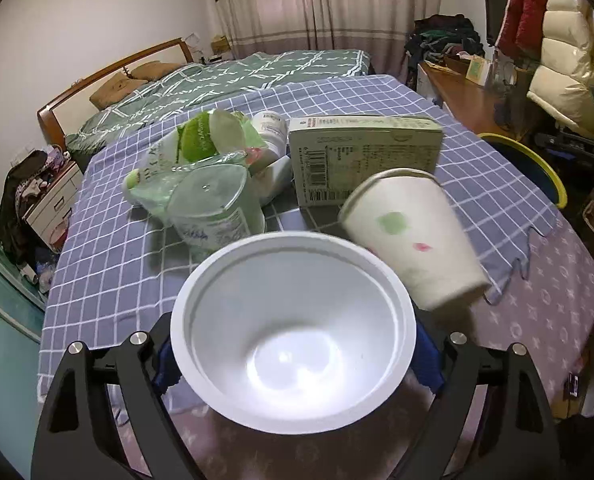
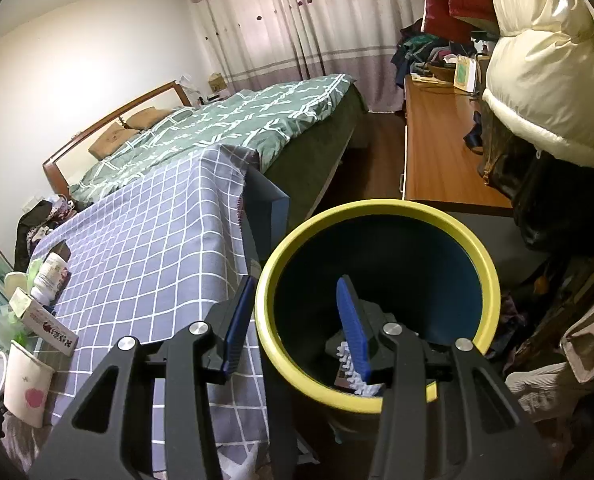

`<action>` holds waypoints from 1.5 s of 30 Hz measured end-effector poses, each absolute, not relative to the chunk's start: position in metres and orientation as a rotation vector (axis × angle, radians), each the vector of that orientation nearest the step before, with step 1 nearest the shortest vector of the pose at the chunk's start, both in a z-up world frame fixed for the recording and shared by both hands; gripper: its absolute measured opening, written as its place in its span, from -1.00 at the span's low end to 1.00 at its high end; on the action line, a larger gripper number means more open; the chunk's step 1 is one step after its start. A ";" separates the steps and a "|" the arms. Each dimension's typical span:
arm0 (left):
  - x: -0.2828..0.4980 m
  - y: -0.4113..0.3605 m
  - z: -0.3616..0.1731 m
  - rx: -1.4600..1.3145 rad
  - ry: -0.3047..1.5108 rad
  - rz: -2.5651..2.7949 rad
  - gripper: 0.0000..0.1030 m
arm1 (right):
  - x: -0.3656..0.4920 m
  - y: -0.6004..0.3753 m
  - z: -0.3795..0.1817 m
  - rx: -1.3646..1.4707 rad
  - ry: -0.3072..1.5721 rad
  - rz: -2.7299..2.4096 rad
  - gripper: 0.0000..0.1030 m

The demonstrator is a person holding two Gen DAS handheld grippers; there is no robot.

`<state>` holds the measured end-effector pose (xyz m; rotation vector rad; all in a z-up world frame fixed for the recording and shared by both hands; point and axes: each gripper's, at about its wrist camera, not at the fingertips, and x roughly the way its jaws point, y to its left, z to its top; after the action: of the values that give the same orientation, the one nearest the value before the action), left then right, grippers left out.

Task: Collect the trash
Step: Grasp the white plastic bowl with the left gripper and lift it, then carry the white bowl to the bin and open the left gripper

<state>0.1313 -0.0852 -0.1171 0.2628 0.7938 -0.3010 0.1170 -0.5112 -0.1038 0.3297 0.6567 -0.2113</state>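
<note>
A white plastic bowl (image 1: pixel 293 332) sits between the jaws of my left gripper (image 1: pixel 295 360). The blue pads press its two sides, so the gripper is shut on it. Just behind it a paper cup (image 1: pixel 409 240) with green and red spots leans over, blurred. Farther back lie a clear lidded cup (image 1: pixel 213 212), a green wrapper (image 1: pixel 201 140), a white bottle (image 1: pixel 271 124) and a green carton (image 1: pixel 361 156). My right gripper (image 2: pixel 297 284) straddles the yellow rim of the dark trash bin (image 2: pixel 489 280), one pad outside and one inside, gripping it. Some trash (image 2: pixel 353 376) lies in the bin.
The checked tablecloth covers the table (image 1: pixel 117 240), with the bin (image 1: pixel 537 160) at its right edge. A bed (image 1: pixel 217 76) stands behind the table. A wooden desk (image 2: pixel 437 152) and a hanging cream padded coat (image 2: pixel 537 80) crowd the right side.
</note>
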 end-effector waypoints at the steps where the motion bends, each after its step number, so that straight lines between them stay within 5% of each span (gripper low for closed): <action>1: 0.126 -0.084 -0.115 0.267 0.794 -0.302 0.69 | 0.116 -0.511 -0.104 0.332 0.655 -0.209 -0.20; 17: 0.103 -0.130 -0.055 0.257 0.716 -0.436 0.69 | 0.088 -0.523 -0.097 0.367 0.617 -0.224 -0.20; 29: 0.176 -0.289 -0.026 0.242 0.739 -0.763 0.69 | 0.043 -0.557 -0.098 0.397 0.583 -0.333 -0.19; 45: 0.237 -0.500 -0.113 0.294 0.911 -0.836 0.71 | 0.005 -0.574 -0.099 0.352 0.588 -0.446 -0.03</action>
<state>0.2368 -0.5005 -0.1135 0.2940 0.9106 -0.8365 0.0054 -0.5744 -0.0993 0.3524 0.5878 -0.4464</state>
